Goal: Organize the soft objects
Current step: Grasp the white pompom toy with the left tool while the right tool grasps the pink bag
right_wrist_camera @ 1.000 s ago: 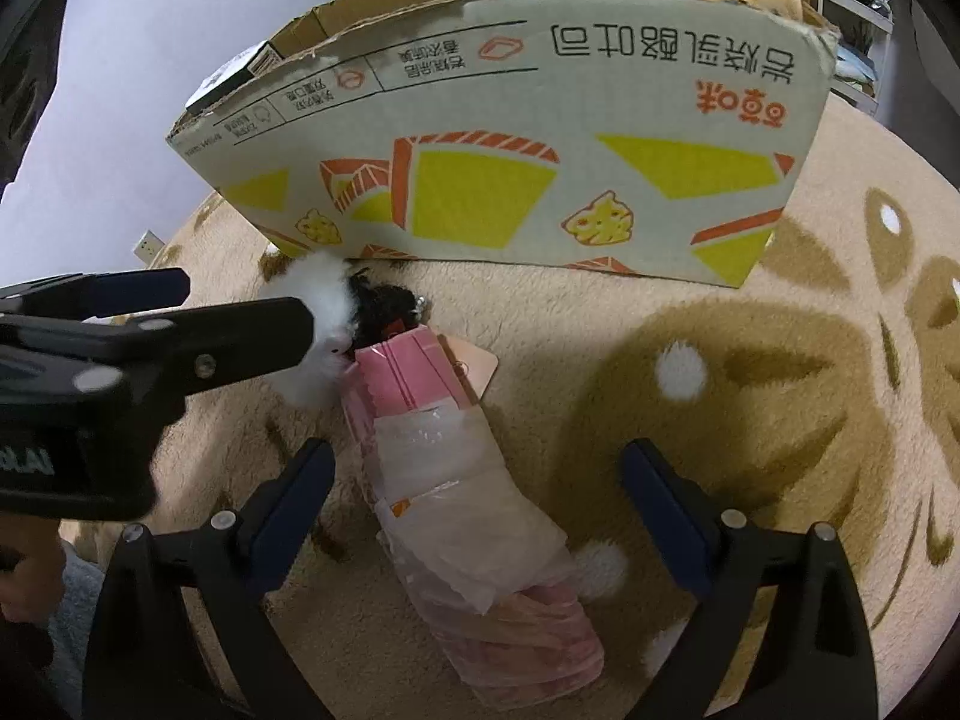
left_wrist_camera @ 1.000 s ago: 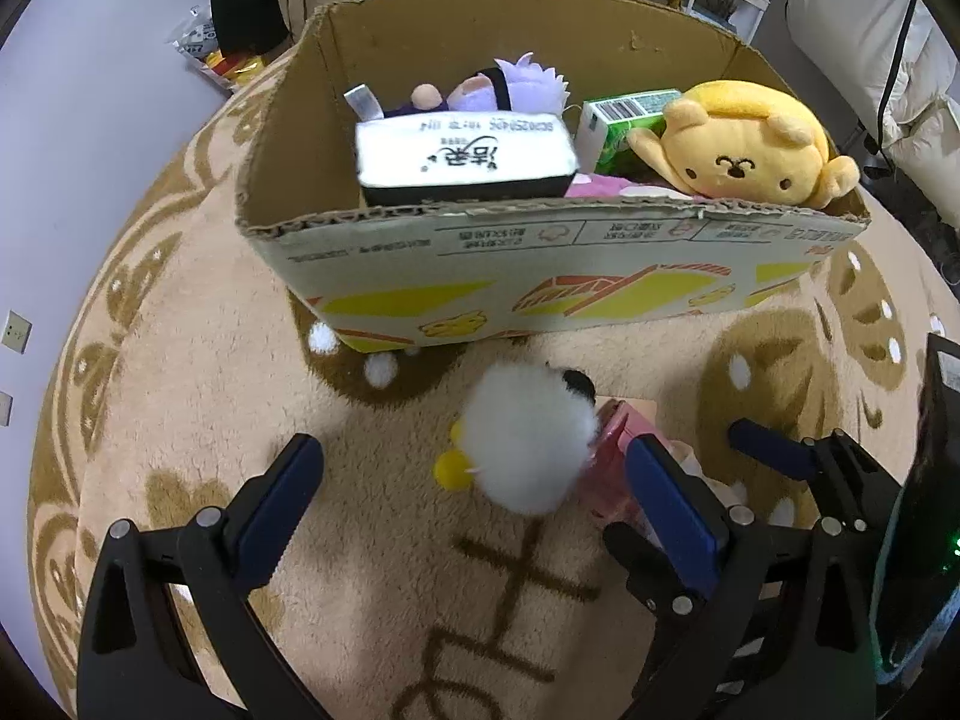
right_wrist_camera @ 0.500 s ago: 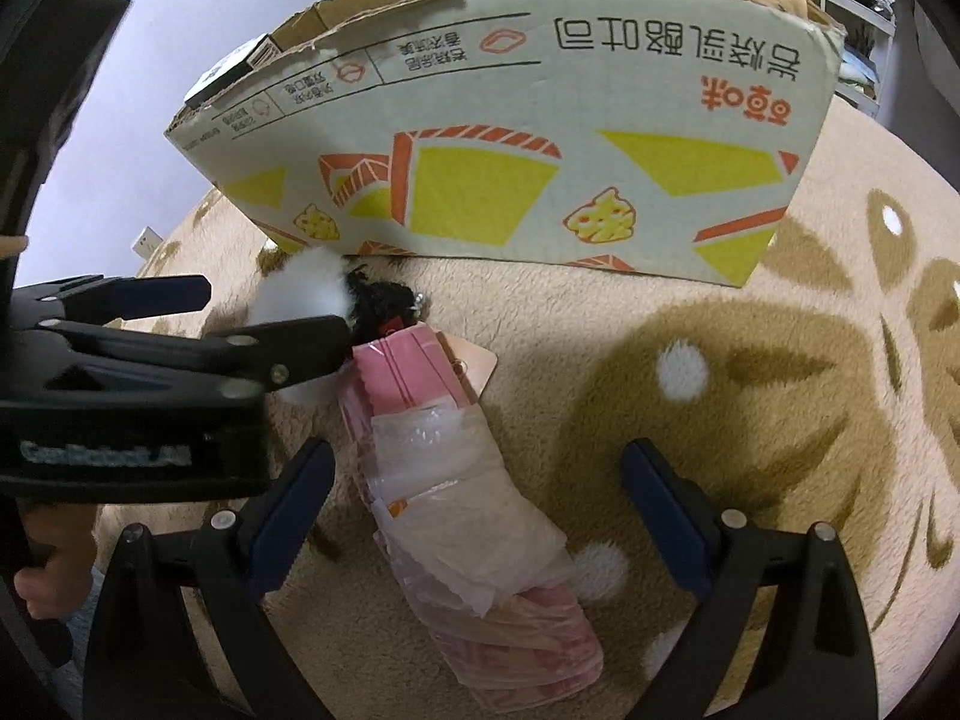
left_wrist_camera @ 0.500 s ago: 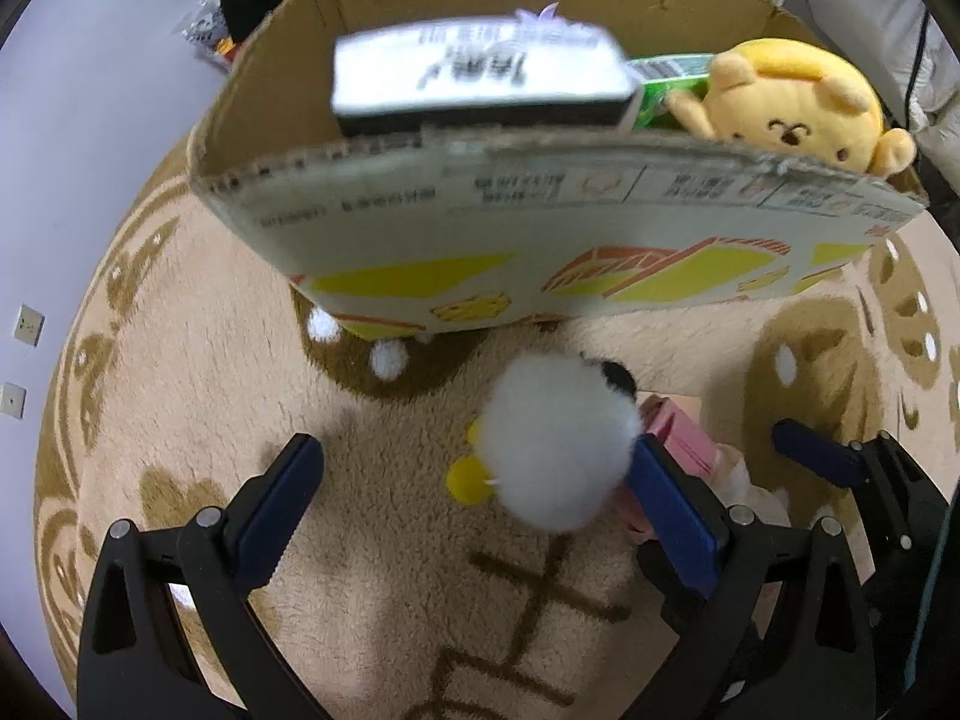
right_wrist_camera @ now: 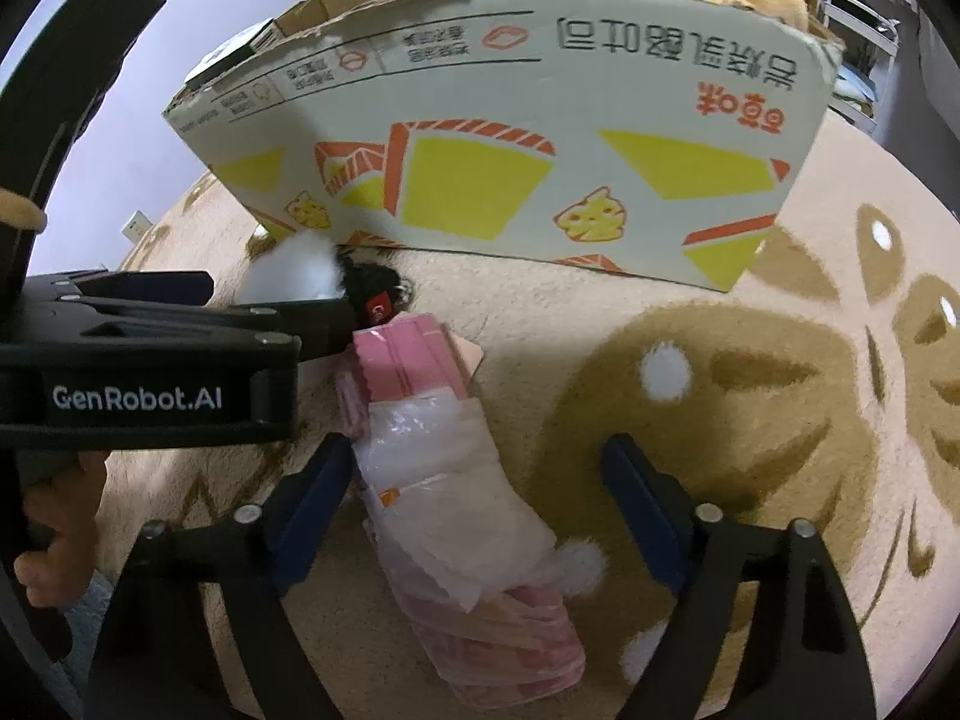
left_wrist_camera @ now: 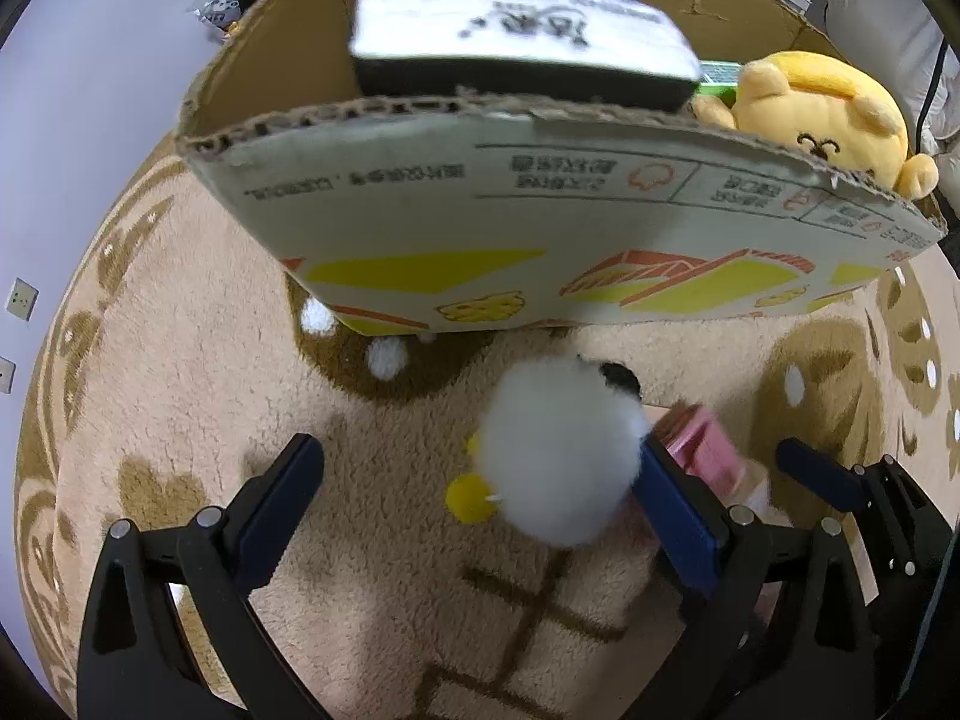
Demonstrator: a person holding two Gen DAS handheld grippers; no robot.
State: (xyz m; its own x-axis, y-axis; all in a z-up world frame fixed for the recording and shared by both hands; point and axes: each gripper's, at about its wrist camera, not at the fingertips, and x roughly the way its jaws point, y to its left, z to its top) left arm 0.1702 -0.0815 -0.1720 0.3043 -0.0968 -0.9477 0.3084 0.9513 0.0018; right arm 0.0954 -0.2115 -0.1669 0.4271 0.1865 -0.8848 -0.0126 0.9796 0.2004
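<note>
A white fluffy plush (left_wrist_camera: 561,450) with yellow feet and a black part lies on the rug in front of the cardboard box (left_wrist_camera: 540,228). My left gripper (left_wrist_camera: 480,498) is open around it, its right finger touching the plush's side. The plush also shows in the right wrist view (right_wrist_camera: 297,267) behind the left gripper's body. My right gripper (right_wrist_camera: 474,498) is open over a pink packet in clear wrap (right_wrist_camera: 444,480) lying on the rug; the packet's end shows in the left wrist view (left_wrist_camera: 702,444).
The box (right_wrist_camera: 540,138) holds a yellow bear plush (left_wrist_camera: 822,114), a white and black tissue pack (left_wrist_camera: 516,54) and a green carton. The beige patterned rug (right_wrist_camera: 750,390) spreads around. A white wall stands at the left.
My left gripper has moved forward and down toward the white plush, so the box looms closer and its inside is less visible. The right gripper has barely moved.
</note>
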